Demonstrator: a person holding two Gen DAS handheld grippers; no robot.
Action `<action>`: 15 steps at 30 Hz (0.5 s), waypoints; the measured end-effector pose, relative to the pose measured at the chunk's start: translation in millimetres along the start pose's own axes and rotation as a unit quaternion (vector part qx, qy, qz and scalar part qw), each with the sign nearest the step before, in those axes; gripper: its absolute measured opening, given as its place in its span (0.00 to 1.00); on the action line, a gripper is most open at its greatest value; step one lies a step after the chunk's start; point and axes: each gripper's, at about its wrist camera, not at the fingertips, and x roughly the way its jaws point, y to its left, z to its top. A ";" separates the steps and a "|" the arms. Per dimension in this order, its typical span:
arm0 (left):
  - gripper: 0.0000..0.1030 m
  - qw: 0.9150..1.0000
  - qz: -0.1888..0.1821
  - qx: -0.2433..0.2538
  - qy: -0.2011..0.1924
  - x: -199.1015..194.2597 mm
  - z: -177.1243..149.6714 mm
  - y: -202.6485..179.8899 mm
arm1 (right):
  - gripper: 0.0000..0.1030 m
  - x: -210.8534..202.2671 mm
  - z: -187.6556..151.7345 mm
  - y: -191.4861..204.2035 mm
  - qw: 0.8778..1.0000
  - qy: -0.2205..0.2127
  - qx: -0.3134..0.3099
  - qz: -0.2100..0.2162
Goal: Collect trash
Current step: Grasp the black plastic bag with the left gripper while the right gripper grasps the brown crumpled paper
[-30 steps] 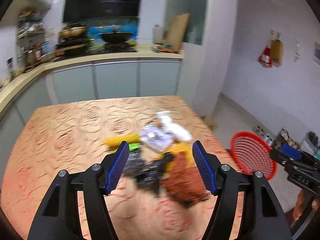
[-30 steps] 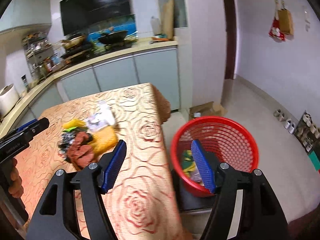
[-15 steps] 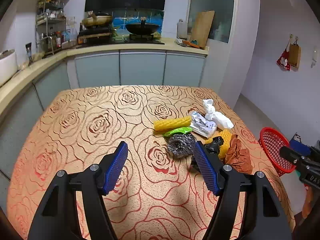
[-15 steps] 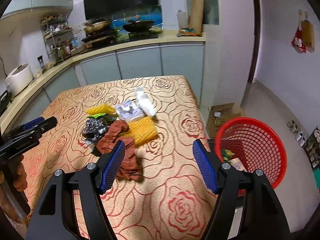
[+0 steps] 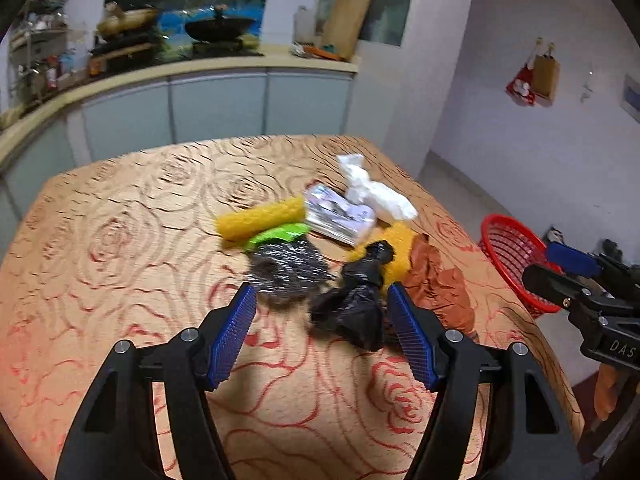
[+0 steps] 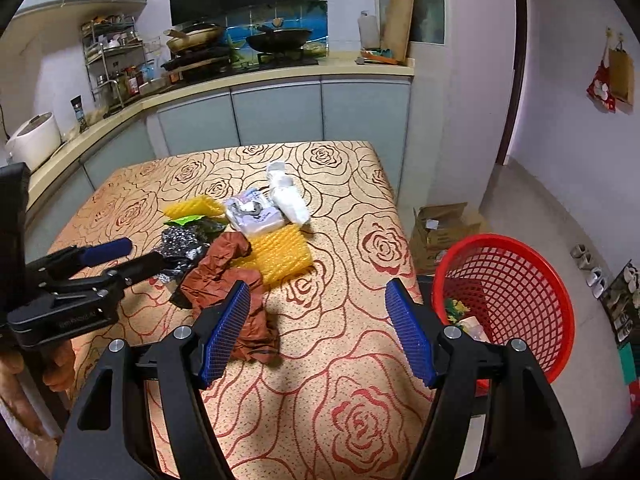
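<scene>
Trash sits heaped mid-table; left gripper (image 5: pixel 322 330) hangs spread wide around the crumpled black plastic bag (image 5: pixel 352 304), probably lining up a pinch. Right gripper (image 6: pixel 318 330) gapes empty, red mesh basket (image 6: pixel 516 280) at 3 o'clock for easy dumping.

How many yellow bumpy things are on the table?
2. One yellow roll lies at the far left of the pile; a flat yellow sheet lies beside the brown rag. More could hide underneath.

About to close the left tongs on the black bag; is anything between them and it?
Nothing visible blocks it. The left tongs are open, with the black bag just ahead, near the right finger. The steel scourer lies ahead to the left, the brown wrapper outside on the right.
</scene>
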 end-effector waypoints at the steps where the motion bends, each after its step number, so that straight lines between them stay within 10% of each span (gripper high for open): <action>1: 0.58 1.000 -0.011 0.002 0.005 3.9 0.1 -1.6 | 0.66 0.2 0.0 -1.3 1.000 0.000 0.001 -0.001; 15: 0.03 0.999 -0.023 0.020 0.037 30.6 -6.0 -10.1 | 0.66 12.1 -1.7 4.1 1.000 0.012 -0.007 0.012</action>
